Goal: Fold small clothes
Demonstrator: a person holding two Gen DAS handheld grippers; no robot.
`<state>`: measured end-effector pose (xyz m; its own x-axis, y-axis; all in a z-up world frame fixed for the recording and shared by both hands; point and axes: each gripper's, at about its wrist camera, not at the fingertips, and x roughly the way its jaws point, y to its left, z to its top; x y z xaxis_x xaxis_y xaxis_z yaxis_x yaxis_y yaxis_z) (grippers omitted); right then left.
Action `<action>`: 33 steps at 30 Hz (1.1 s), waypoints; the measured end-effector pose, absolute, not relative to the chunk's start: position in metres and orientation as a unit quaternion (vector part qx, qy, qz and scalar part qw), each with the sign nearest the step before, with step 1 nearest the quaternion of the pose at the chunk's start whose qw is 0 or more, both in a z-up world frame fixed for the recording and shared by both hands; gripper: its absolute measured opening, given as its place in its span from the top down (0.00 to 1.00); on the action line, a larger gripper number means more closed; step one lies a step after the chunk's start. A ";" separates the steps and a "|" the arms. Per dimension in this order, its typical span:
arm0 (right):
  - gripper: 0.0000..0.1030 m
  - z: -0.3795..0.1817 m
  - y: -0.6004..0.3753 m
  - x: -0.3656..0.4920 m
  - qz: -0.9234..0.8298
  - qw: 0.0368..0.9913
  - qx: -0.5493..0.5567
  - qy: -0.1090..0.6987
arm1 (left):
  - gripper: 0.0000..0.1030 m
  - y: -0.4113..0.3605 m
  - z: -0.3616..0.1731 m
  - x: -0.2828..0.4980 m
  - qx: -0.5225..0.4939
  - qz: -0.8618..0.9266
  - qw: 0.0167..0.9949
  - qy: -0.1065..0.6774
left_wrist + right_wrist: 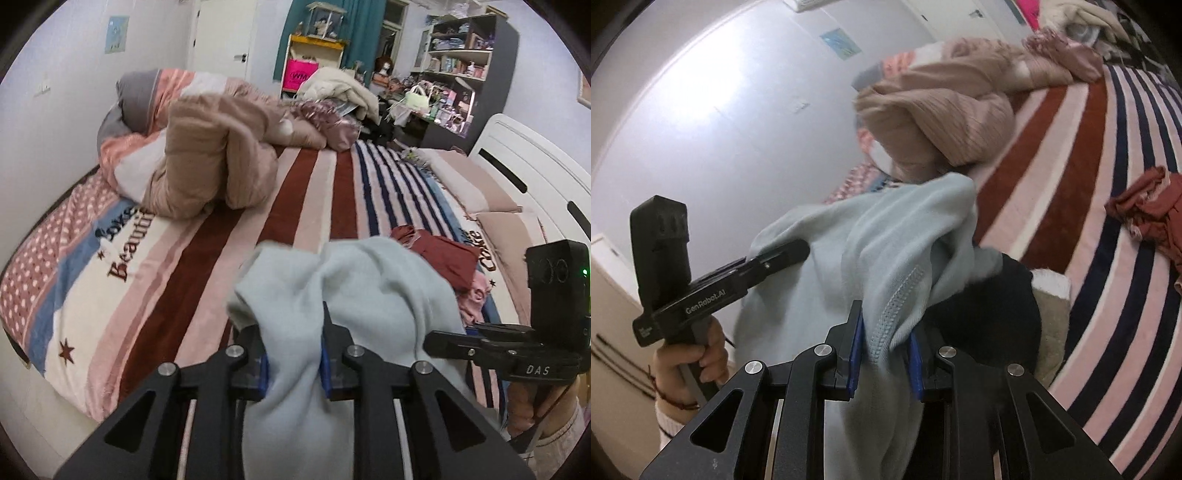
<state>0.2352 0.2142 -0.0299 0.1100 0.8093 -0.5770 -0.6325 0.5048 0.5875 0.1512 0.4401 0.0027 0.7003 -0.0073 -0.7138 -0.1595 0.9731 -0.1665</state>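
A light blue garment (369,288) hangs bunched in the air over the near edge of the bed, held between both grippers. My left gripper (293,350) is shut on one bunch of it, the cloth filling the gap between the blue pads. My right gripper (882,354) is shut on a stitched hem of the same garment (871,236). In the right wrist view the left gripper (801,251) reaches into the cloth from the left, held by a hand (690,362). In the left wrist view the right gripper (430,341) comes in from the right.
The bed has a striped blanket (295,206). A rumpled beige quilt (214,162) lies at its far left, and a pile of red and pink clothes (439,254) at the right near the white headboard (517,162). Cluttered shelves (461,62) stand behind.
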 end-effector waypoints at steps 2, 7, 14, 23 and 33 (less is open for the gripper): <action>0.84 -0.037 0.215 0.238 0.484 0.741 0.089 0.458 | 0.76 0.445 -0.006 0.158 -0.113 0.041 0.911 0.394; 0.77 -0.044 0.216 0.241 0.481 0.738 0.071 0.468 | 0.65 0.448 -0.012 0.162 -0.115 0.050 0.906 0.405; 0.61 -0.035 0.207 0.240 0.474 0.749 0.058 0.459 | 0.44 0.447 0.000 0.153 -0.121 0.073 0.908 0.394; 0.54 -0.025 0.160 0.226 0.474 0.760 0.068 0.439 | 0.42 0.419 0.035 0.118 -0.115 0.102 0.918 0.365; 0.53 -0.024 0.054 0.178 0.462 0.804 0.032 0.374 | 0.39 0.299 0.059 0.066 -0.076 0.061 0.950 0.298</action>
